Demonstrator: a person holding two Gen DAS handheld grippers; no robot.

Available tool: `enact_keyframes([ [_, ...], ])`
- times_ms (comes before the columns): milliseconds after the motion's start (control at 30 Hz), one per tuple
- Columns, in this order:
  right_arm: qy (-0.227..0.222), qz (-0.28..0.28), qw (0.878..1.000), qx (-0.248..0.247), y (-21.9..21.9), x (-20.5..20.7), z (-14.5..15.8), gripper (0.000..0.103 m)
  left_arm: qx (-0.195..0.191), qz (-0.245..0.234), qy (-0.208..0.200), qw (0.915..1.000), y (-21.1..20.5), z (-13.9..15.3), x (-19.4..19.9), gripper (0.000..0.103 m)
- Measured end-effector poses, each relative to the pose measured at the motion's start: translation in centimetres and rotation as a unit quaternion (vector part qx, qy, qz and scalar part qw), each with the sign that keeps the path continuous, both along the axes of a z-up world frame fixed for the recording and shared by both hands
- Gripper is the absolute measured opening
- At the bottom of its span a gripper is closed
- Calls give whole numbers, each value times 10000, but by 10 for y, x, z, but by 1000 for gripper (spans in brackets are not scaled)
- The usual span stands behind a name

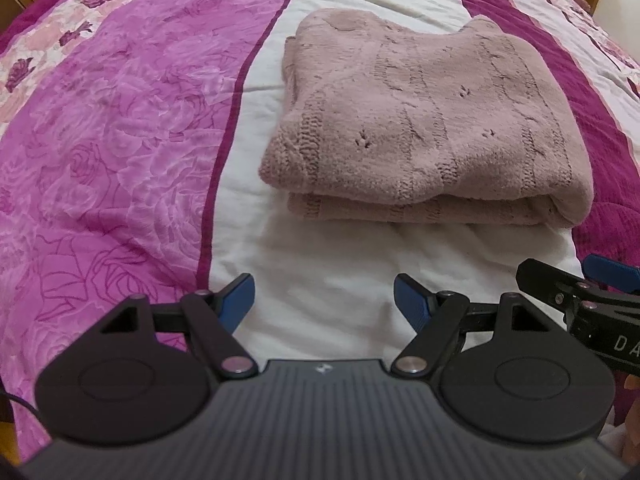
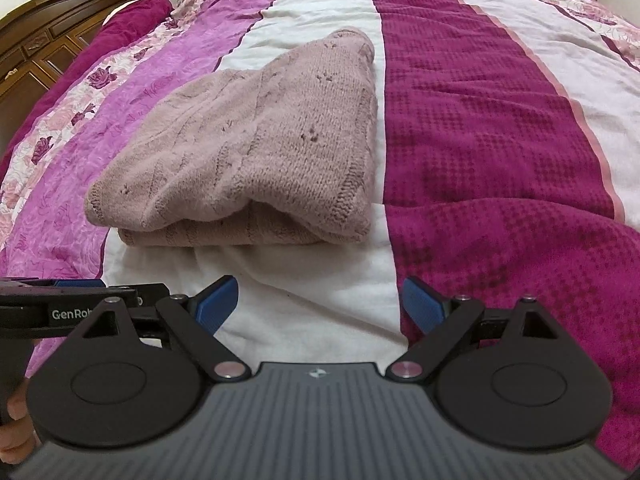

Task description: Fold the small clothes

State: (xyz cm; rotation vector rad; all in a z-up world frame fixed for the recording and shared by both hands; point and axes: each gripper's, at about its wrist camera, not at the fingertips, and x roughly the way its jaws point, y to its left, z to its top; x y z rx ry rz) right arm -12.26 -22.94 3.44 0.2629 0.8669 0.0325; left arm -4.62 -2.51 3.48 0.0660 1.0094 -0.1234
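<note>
A dusty-pink knitted sweater (image 1: 424, 120) lies folded into a thick rectangle on the white stripe of the bedspread, its folded edge facing me. The right wrist view shows the same sweater (image 2: 256, 148) to the upper left. My left gripper (image 1: 324, 304) hovers open a short way in front of the fold, with only white cloth between its blue pads. My right gripper (image 2: 318, 304) is also open and holds nothing, near the seam between white and magenta. Each gripper shows at the edge of the other's view: the right gripper (image 1: 580, 292) and the left gripper (image 2: 68, 308).
The bedspread (image 1: 120, 140) runs in pink floral, white and dark magenta (image 2: 500, 140) stripes. A wooden headboard or cabinet (image 2: 52, 28) stands at the far left. A person's hand (image 2: 12, 432) shows at the lower left edge.
</note>
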Motion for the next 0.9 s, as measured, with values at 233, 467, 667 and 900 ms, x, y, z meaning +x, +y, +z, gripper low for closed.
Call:
enact_keyframes([
  [233,11,3,10000,-6,0,0,0,93,-3,-10,7,10000,0,-1,-1,78],
  [467,21,8,10000,-22,1,0,-2,93,-9,1,1,10000,0,-2,-1,78],
  [667,23,7,10000,-20,1,0,-2,93,-8,4,17,10000,0,-3,-2,78],
  [900,22,7,10000,-20,1,0,-2,93,1,0,16,10000,0,-3,-2,78],
])
